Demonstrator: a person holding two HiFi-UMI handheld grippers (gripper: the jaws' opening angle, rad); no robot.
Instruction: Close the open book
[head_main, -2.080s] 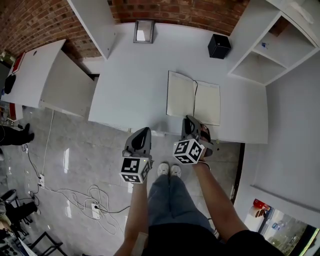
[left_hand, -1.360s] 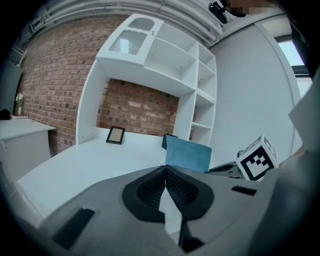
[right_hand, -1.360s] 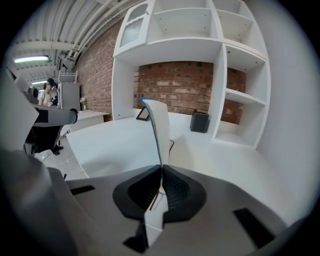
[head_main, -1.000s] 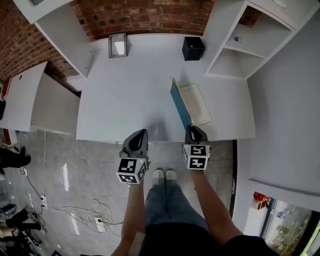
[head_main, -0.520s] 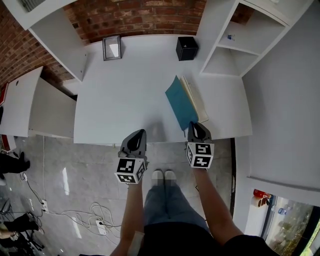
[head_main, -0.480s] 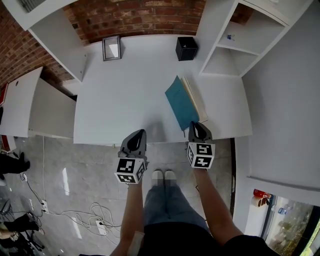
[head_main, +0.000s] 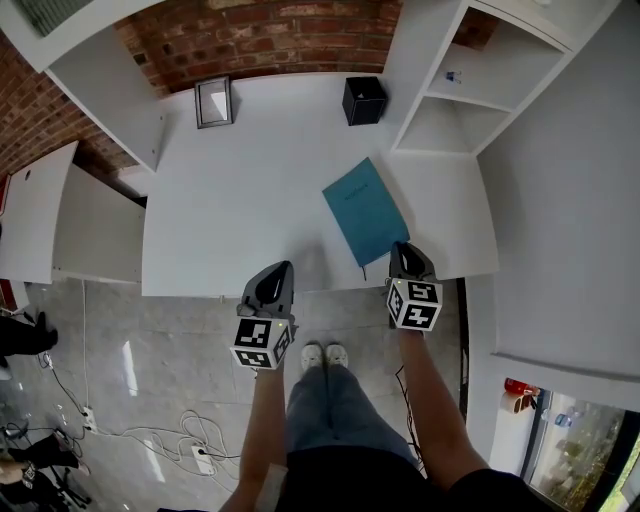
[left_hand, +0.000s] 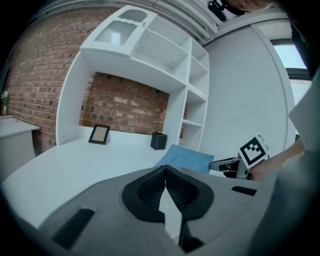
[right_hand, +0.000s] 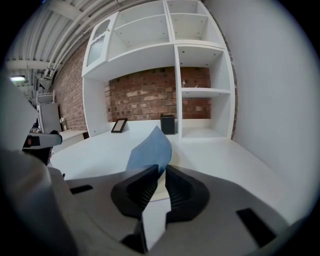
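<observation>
The book (head_main: 365, 222) lies closed and flat on the white table (head_main: 230, 210), teal cover up, set at a slant near the front right. My right gripper (head_main: 405, 252) sits at the book's near corner by the table's front edge. In the right gripper view its jaws (right_hand: 161, 172) have just been opening and stand narrowly open. The cover's (right_hand: 150, 150) near corner reaches their tips, and the pads do not press on it. My left gripper (head_main: 279, 270) hovers at the front edge, left of the book, shut and empty (left_hand: 165, 170).
A black box (head_main: 362, 100) and a small picture frame (head_main: 213, 102) stand at the table's back by the brick wall. A white shelf unit (head_main: 470, 90) rises at the back right. A lower side desk (head_main: 50, 210) is at the left.
The teal cover has swung over to the right and the book now lies closed. My right gripper has shifted right along the front edge. The left gripper has stayed put.
</observation>
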